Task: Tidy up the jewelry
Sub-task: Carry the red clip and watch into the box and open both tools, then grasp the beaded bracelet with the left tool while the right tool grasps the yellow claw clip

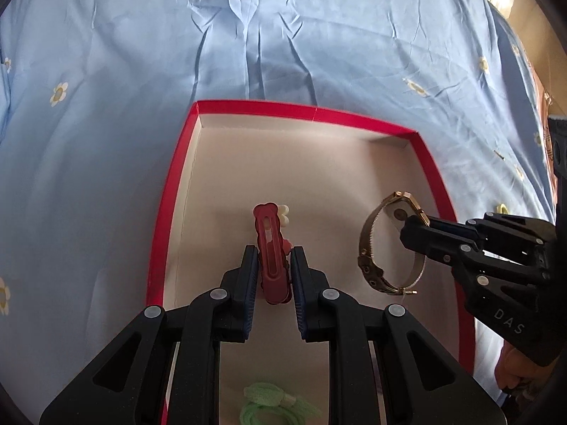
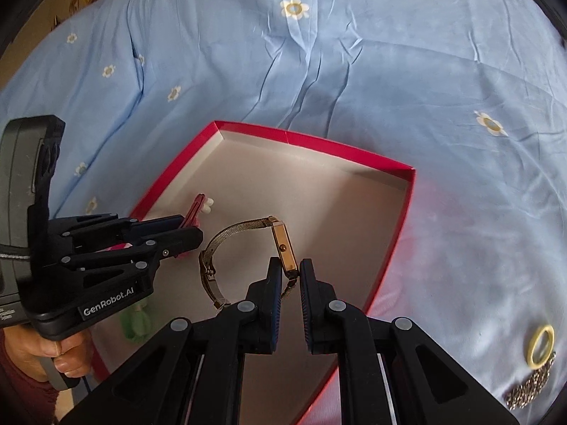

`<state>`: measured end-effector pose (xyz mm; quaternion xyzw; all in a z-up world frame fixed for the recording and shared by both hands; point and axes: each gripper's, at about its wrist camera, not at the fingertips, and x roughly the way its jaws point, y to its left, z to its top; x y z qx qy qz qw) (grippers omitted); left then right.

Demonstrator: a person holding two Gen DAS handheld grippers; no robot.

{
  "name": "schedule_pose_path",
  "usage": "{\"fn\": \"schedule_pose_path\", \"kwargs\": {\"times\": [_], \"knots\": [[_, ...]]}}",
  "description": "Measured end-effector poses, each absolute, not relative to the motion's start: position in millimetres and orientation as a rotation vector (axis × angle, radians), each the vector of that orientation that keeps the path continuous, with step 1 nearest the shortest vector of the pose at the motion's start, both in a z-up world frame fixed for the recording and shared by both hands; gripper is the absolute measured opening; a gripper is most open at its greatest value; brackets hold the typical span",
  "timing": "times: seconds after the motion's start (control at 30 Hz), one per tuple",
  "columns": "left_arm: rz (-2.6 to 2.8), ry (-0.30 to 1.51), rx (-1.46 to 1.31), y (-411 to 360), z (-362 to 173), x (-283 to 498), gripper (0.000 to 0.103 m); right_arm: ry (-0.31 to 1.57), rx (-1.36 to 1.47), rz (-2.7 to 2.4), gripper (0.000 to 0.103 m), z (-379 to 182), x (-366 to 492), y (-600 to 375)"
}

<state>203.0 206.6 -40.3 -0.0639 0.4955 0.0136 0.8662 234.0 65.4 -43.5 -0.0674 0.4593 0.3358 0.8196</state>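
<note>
Both of your grippers hang over the shallow red cardboard box [image 1: 170, 212] with the pale floor, which sits on the blue flowered bed sheet [image 1: 283, 35], and each one is pinching something. Your left gripper [image 1: 273, 272] squeezes the dark red plastic hair clip [image 1: 271, 248] with small white flowers; the clip's long side points to 12 o'clock, straight out from the jaws. Your right gripper [image 2: 290, 276] pinches the gold watch [image 2: 283, 244] by its thin square case, and the mesh band loops away toward 9 o'clock. The box floor lies right under both, so the drop is a short way down (I think the clip goes first, but either could). I cannot tell whether the clip or watch touches the floor. A fuzzy green hair tie [image 1: 269, 403] is half hidden behind your left gripper. At 4 o'clock in the right view, a yellow ring [image 2: 540, 345] and a silver chain [image 2: 529, 386] lie blurry on the sheet.
</note>
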Motion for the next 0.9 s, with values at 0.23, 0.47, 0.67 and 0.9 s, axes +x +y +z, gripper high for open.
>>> {"fn": "schedule_pose_path", "kwargs": {"times": [0.23,0.47,0.67,0.9], "knots": [[0.035,1.042,-0.107,204,-43,204,0.017,1.000,-0.176,0.704,0.010,-54,237,69],[0.039,1.045,-0.108,203,-43,205,0.021,1.007,-0.156,0.712,0.015,-55,238,69],[0.069,1.039,-0.117,204,-41,200,0.038,1.009,-0.115,0.717,0.017,-50,234,63],[0.091,0.995,-0.209,209,-26,175,0.042,0.963,-0.031,0.724,0.030,-28,217,35]]}}
